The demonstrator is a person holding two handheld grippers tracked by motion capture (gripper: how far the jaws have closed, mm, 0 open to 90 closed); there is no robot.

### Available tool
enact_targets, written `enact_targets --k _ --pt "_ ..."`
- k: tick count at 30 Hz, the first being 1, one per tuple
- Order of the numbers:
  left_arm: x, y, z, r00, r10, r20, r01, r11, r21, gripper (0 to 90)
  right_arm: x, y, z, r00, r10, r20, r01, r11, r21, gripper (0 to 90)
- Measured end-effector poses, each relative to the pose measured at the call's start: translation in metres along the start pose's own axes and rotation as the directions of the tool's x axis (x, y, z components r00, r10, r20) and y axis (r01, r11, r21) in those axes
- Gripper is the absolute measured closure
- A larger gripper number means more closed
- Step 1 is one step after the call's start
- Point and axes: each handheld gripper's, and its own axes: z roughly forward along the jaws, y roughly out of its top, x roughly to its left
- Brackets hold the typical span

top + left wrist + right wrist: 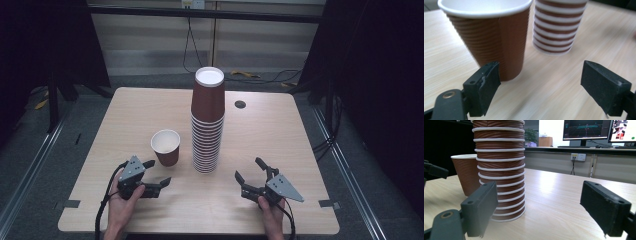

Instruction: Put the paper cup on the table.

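A single brown ribbed paper cup point(166, 146) stands upright, white inside, left of centre on the wooden table point(270, 135). Just to its right rises a tall stack of brown cups point(207, 120), its lower part banded with white rims. My left gripper point(157, 172) lies near the front left, just in front of the single cup, jaws open with nothing between them. In the left gripper view the cup point(496, 42) stands just past the left jaw and the stack point(556, 27) behind it. My right gripper point(249, 170) is open at the front right, facing the stack point(499, 170) and cup point(465, 173).
A dark round cable hole point(240, 104) sits in the table behind the stack. Cables point(260, 76) lie on the floor beyond the far edge. Monitors point(586, 128) stand on a bench behind. Bare wood lies between the two grippers and to the right of the stack.
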Motion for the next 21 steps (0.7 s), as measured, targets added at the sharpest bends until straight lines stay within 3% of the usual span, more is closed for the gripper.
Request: enact_targets --k 4,7,10,11,12,14,15,16,17,19,21 --pt "-0.008 -0.003 0.001 0.9997 0.007 -0.025 -0.009 0.9986 -0.052 15.5 0.0 0.0 0.0 1.0 0.0 0.0 0.0 1.0 0.0 14.0" --pt "-0.015 -0.007 0.002 0.998 -0.022 -0.059 0.016 0.9946 -0.102 15.4 0.0 0.0 0.0 1.0 -0.001 0.0 0.001 1.0 0.0 13.9" --pt "-0.022 -0.01 0.006 0.998 -0.02 -0.059 0.013 0.9918 -0.127 15.4 0.0 0.0 0.0 1.0 -0.001 0.0 0.001 1.0 0.0 14.0" --pt "-0.023 -0.011 0.007 0.9974 0.006 -0.071 -0.015 0.9917 -0.127 15.6 0.0 0.0 0.0 1.0 -0.001 0.0 0.001 1.0 -0.001 13.9" --pt "-0.026 -0.012 0.008 0.9969 -0.007 -0.079 -0.004 0.9901 -0.14 15.5 0.0 0.0 0.0 1.0 0.0 0.0 0.0 1.0 0.0 14.0" --pt "-0.032 -0.013 0.011 0.9977 0.006 -0.068 -0.017 0.9883 -0.152 15.5 0.0 0.0 0.0 1.0 0.0 0.001 0.0 1.0 0.0 13.9" --pt "-0.033 -0.012 0.011 0.996 0.045 -0.078 -0.056 0.9875 -0.147 15.5 0.0 0.0 0.0 1.0 0.0 0.001 0.0 1.0 0.0 13.9" --pt "-0.038 -0.013 0.013 0.9962 0.028 -0.083 -0.042 0.9853 -0.165 15.4 0.0 0.0 0.0 1.0 0.0 0.001 0.0 1.0 0.0 13.9" --pt "-0.039 -0.013 0.013 0.994 0.057 -0.093 -0.072 0.9827 -0.17 15.4 0.0 0.0 0.0 1.0 0.0 0.001 0.0 1.0 0.0 13.9" --pt "-0.042 -0.014 0.016 0.9971 0.021 -0.074 -0.035 0.9797 -0.197 15.4 0.0 0.0 0.0 1.0 -0.001 0.002 0.001 1.0 -0.001 13.9" --pt "-0.043 -0.016 0.019 0.9975 0.021 -0.068 -0.034 0.9785 -0.203 15.3 0.0 0.0 0.0 1.0 -0.001 0.001 0.001 1.0 0.0 13.9"
